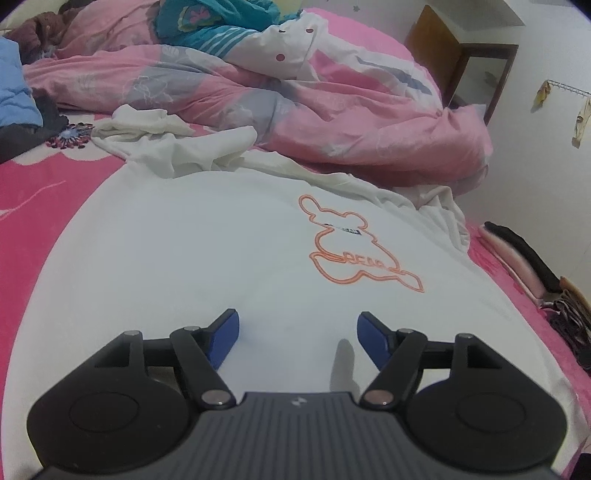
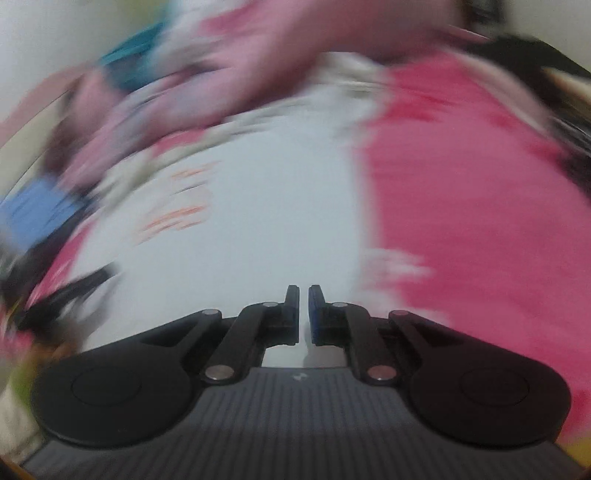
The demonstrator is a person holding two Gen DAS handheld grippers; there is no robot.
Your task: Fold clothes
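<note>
A white T-shirt (image 1: pixel 184 251) with an orange bear outline (image 1: pixel 354 247) lies spread flat on the pink bed sheet (image 1: pixel 44 192). Its far sleeve end is rumpled. My left gripper (image 1: pixel 297 317) hovers over the shirt's near part, its blue pads (image 1: pixel 225 339) wide apart with nothing between them. The right wrist view is heavily blurred. There my right gripper (image 2: pixel 303 291) stands over the shirt's (image 2: pixel 266 206) right part, close to where the pink sheet (image 2: pixel 461 221) begins. Its jaws are shut to a thin slit, and I see no cloth in it.
A crumpled white garment (image 1: pixel 166 144) lies beyond the shirt. Behind it a pink quilt (image 1: pixel 332 110) is heaped, with a teal garment (image 1: pixel 221 26) on top. Blue cloth (image 1: pixel 14 92) sits far left. A wooden nightstand (image 1: pixel 461 55) stands by the wall. Dark items (image 1: pixel 524 254) line the bed's right edge.
</note>
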